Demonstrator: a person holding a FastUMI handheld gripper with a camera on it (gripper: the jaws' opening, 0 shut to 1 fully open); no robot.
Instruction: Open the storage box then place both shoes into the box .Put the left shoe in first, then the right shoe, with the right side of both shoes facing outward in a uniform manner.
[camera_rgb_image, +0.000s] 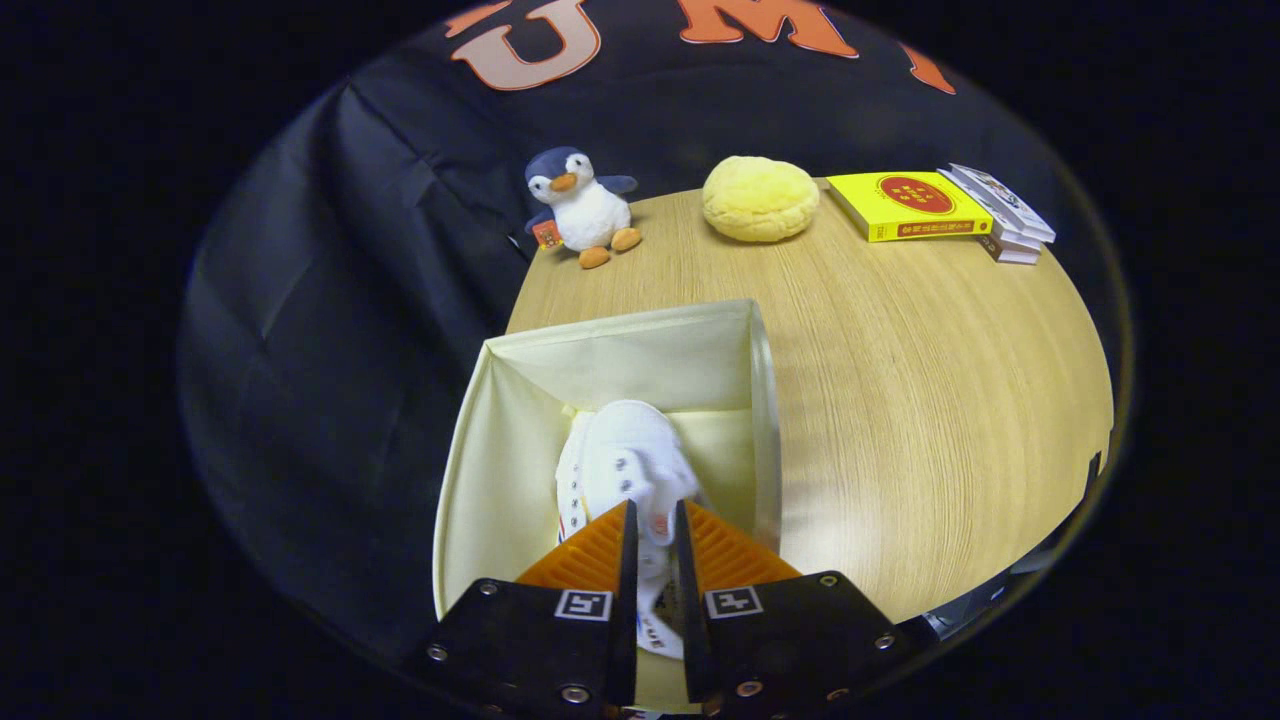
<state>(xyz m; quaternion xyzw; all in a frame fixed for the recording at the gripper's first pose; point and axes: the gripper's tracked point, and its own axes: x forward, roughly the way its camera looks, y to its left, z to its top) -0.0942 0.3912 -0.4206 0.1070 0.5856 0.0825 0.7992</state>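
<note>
An open cream fabric storage box (500, 440) stands on the wooden table near its left edge, right below and ahead of my fingers. A white shoe (625, 455) hangs inside the box's mouth, toe pointing away from me. My gripper (655, 525) is shut on the shoe's upper near the tongue, with both orange fingers (585, 555) pressing on it from either side. The rear part of the shoe runs back between the black finger mounts. I cannot tell whether a second shoe lies beneath it in the box.
At the table's far side sit a plush penguin (582, 208), a yellow round cushion (760, 198), a yellow book (908, 205) and a small stack of books (1005, 218). Bare wooden tabletop (920, 400) spreads to the right of the box.
</note>
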